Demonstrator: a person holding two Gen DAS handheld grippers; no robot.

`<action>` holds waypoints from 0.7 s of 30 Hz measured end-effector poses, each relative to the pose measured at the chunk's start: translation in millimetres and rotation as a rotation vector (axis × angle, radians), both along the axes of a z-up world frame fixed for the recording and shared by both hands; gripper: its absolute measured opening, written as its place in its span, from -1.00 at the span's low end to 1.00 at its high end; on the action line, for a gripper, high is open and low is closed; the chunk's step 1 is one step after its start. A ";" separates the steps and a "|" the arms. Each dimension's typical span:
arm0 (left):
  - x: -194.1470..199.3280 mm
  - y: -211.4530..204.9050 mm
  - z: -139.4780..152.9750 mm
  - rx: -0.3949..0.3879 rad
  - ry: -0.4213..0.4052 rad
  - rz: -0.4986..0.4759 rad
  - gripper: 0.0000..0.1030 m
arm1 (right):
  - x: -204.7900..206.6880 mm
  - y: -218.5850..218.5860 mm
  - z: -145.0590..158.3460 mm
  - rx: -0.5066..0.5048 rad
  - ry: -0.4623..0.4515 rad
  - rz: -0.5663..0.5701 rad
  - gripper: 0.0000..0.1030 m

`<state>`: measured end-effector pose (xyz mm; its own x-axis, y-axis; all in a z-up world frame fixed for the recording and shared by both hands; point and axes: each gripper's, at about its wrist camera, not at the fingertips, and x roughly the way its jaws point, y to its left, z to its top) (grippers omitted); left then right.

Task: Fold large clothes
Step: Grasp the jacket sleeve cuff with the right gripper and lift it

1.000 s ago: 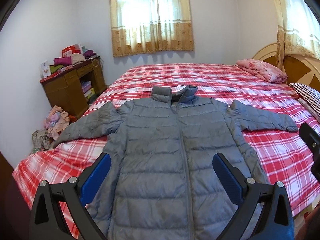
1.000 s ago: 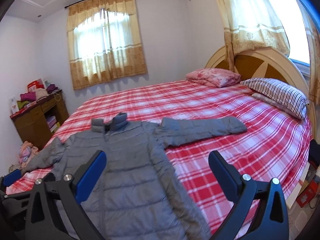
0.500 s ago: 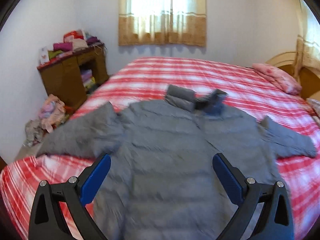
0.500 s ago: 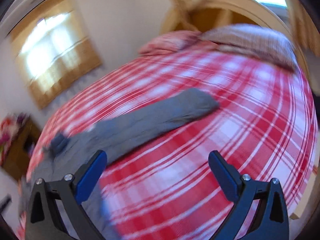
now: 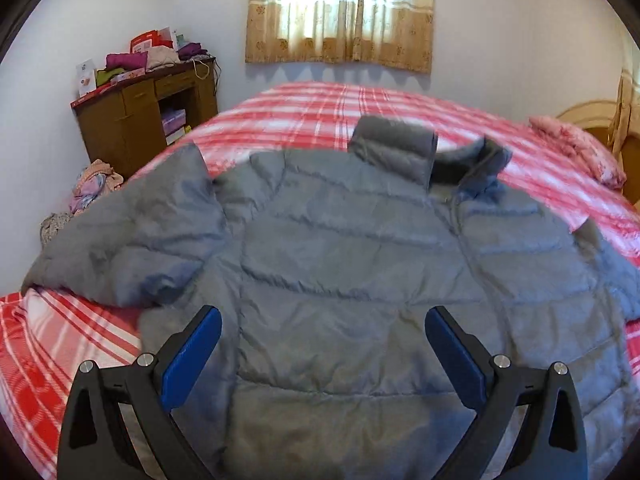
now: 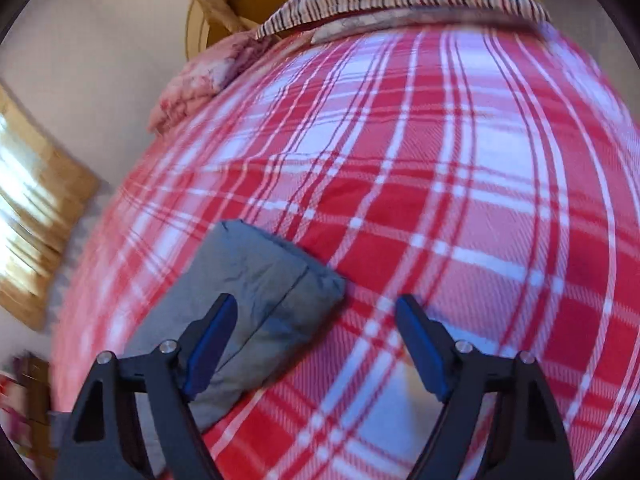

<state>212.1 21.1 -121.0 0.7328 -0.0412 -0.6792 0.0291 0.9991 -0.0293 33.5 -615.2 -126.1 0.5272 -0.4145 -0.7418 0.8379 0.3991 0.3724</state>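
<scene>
- Grey quilted puffer jacket (image 5: 360, 264) spread flat on red-and-white plaid bedspread (image 6: 460, 200), collar toward curtained window (image 5: 340, 8), sleeves outstretched sideways.
- Left gripper (image 5: 320, 344) spread wide above jacket body, gripping nothing.
- Right gripper (image 6: 316, 332) likewise spread, at sleeve cuff (image 6: 280, 276).

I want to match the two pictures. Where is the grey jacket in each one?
Left wrist view: the jacket fills the middle, collar at the top, spread flat on the bed.
Right wrist view: only one sleeve end shows, lower left, by the hand-held gripper.
Shared landmark: the red checked bedspread.
</scene>
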 end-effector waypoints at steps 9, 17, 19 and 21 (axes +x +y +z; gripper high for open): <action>-1.5 -4.9 -18.0 -0.033 0.059 -0.012 0.98 | 24.3 5.9 -7.4 -0.121 0.149 0.140 -0.61; -3.9 4.4 -8.2 -0.054 0.064 -0.011 0.98 | 39.8 75.7 82.4 -0.292 0.029 0.342 -0.69; -12.2 11.7 3.6 -0.058 0.052 0.006 0.98 | 49.0 118.3 113.4 -0.363 0.000 0.441 -0.69; -23.1 21.7 16.4 -0.081 0.029 0.005 0.98 | 58.7 161.8 135.8 -0.398 -0.035 0.539 -0.69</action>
<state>189.1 42.8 -104.7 0.7130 -0.0932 -0.6949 0.0215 0.9936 -0.1112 92.2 -453.4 9.7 0.7581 -0.3245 -0.5656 0.4727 0.8710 0.1340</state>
